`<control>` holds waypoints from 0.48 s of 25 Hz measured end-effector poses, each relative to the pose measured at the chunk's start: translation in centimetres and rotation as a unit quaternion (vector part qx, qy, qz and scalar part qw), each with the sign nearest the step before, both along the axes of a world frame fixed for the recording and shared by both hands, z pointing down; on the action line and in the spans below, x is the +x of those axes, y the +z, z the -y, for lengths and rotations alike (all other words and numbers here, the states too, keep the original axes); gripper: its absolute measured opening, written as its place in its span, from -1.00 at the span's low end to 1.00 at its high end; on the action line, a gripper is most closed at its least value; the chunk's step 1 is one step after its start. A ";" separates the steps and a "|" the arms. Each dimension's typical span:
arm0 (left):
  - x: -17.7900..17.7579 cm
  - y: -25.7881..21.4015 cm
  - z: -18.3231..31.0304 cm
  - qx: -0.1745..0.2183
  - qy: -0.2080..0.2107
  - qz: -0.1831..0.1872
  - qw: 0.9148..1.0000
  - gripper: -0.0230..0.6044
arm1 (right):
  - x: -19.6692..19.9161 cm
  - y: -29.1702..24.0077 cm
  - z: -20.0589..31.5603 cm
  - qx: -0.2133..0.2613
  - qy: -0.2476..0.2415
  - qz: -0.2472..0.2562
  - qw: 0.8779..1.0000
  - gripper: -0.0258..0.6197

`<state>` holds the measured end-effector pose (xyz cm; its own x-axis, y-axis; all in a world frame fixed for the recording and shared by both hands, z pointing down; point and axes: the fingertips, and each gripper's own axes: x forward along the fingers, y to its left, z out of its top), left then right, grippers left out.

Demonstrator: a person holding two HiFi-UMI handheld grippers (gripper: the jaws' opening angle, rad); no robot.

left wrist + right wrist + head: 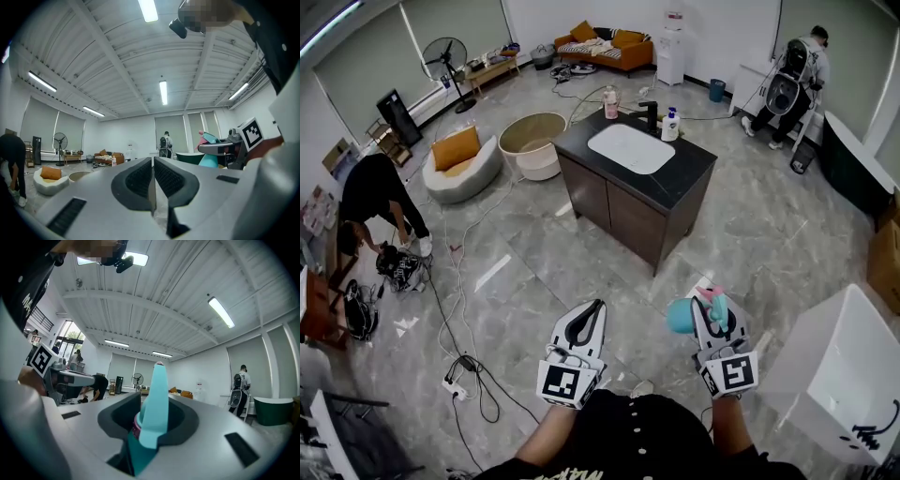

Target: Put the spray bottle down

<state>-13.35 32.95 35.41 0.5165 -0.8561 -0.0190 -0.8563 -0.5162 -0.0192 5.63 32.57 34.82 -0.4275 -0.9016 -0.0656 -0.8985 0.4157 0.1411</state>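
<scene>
Jaws of the right gripper [712, 314] clamp the bottle [682, 317] above the floor [516, 253], well short of the counter [680, 183]; the left gripper [592, 309] has its own together, empty. Releasing here, or a slipping grip, would drop it.

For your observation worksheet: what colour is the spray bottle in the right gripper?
The spray bottle is teal with pink parts, best in head view.
</scene>
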 end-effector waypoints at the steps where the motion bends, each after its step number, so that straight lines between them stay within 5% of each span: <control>1: 0.3 0.2 0.5 0.000 -0.002 0.000 1.000 -0.85 | 0.2 0.2 0.6 0.000 -0.001 0.000 1.000 -0.60; 12: 1.1 2.8 6.6 -0.027 -0.007 0.000 1.000 -0.85 | 1.4 2.3 6.4 -0.025 0.001 -0.003 1.000 -0.60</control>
